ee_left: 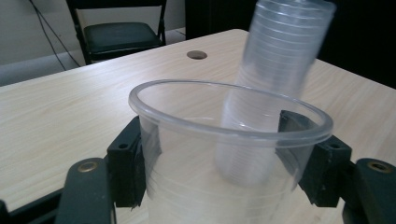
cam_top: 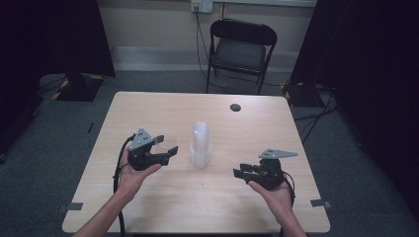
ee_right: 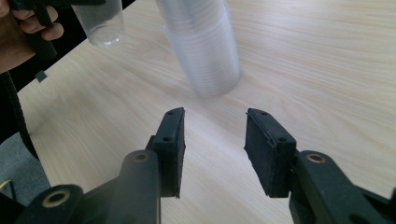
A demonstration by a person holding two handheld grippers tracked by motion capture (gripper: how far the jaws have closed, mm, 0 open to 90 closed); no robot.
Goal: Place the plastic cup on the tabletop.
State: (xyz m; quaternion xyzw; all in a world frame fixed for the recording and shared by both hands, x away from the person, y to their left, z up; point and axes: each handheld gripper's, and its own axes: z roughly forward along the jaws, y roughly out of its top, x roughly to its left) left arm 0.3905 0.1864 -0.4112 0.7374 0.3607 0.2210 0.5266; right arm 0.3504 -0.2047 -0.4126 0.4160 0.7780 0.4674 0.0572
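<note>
A tall stack of clear plastic cups [cam_top: 201, 144] stands upright in the middle of the wooden table [cam_top: 163, 106]. My left gripper [cam_top: 169, 150] is just left of the stack and is shut on a single clear cup [ee_left: 224, 154], held upright above the table with a jaw on each side. That held cup [ee_right: 100, 21] also appears at the far left of the right gripper view. My right gripper [cam_top: 238, 173] hovers to the right of the stack, open, with nothing between its fingers [ee_right: 170, 149]. The stack [ee_right: 203, 46] stands a short way beyond them.
A small dark round hole [cam_top: 235, 107] sits near the table's far right edge. A black folding chair [cam_top: 239, 52] stands behind the table on grey carpet. Dark curtains hang at both sides. Bare tabletop lies in front of the stack.
</note>
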